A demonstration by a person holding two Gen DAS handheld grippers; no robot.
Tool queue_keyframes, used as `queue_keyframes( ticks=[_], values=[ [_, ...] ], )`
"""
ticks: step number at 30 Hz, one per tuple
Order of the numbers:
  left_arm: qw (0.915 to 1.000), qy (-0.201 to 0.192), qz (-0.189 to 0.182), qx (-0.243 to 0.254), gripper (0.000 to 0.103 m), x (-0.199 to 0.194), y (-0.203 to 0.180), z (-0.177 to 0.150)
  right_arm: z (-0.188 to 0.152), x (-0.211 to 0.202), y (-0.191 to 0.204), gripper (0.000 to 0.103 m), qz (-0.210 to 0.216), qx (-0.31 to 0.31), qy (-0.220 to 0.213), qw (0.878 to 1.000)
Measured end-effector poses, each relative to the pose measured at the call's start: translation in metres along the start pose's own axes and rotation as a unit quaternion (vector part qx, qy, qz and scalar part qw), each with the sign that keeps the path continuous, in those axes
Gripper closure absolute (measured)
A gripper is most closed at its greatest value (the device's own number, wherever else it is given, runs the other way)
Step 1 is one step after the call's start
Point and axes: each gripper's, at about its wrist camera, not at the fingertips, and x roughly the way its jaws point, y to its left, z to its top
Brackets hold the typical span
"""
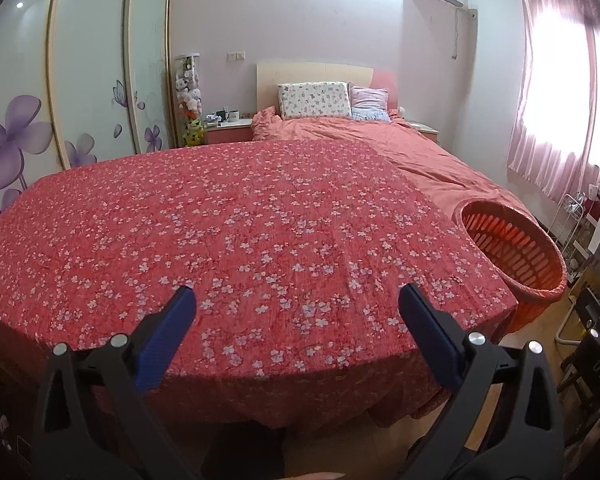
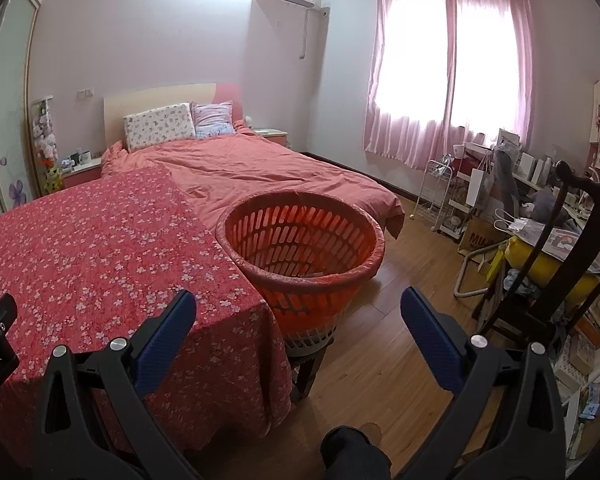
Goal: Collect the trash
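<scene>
**Both grippers empty, no trash in view – basket waiting**

Left gripper (image 1: 298, 300): fingers spread wide, nothing between them, hovering over the near edge of the worktop (image 1: 220, 220), which is draped in a red flowered cloth. Right gripper (image 2: 299, 304): also spread wide and empty, aimed at the gap between the worktop's corner and the floor (image 2: 412, 280).

Basket (image 2: 300, 240) – orange, slotted, lined with a clear bag – stands raised on a small stand just beside the worktop's right corner, touching or nearly touching the cloth. In the left view it shows at the right edge of the cloth. The inside looks mostly empty; a pale scrap may lie at the bottom, too unclear to call.

Trash: none visible on the cloth in either view. The cloth surface is bare. The bed (image 2: 260, 168) behind carries only its cover and pillows. Clutter by the chair (image 2: 560, 248) on the right is bags and boxes; can't tell if any of it counts as trash.

Step, as I judge it: either the very start or the very end – search or idle, no pick in hand. The next move calls for finding a piece first, probably by panning across the worktop or floor, then closing one gripper on it and carrying it over the basket rim.
</scene>
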Motion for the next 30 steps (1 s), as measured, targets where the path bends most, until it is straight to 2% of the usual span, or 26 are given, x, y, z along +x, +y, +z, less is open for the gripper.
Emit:
queue_keyframes(
  ticks=[30],
  values=[
    [0.9999,0.009,0.007,-0.005,0.004,0.0066,0.0007,-0.002,-0.0032,0.0105,0.0007,0.002,0.022,-0.002,0.02,1.0]
  ],
)
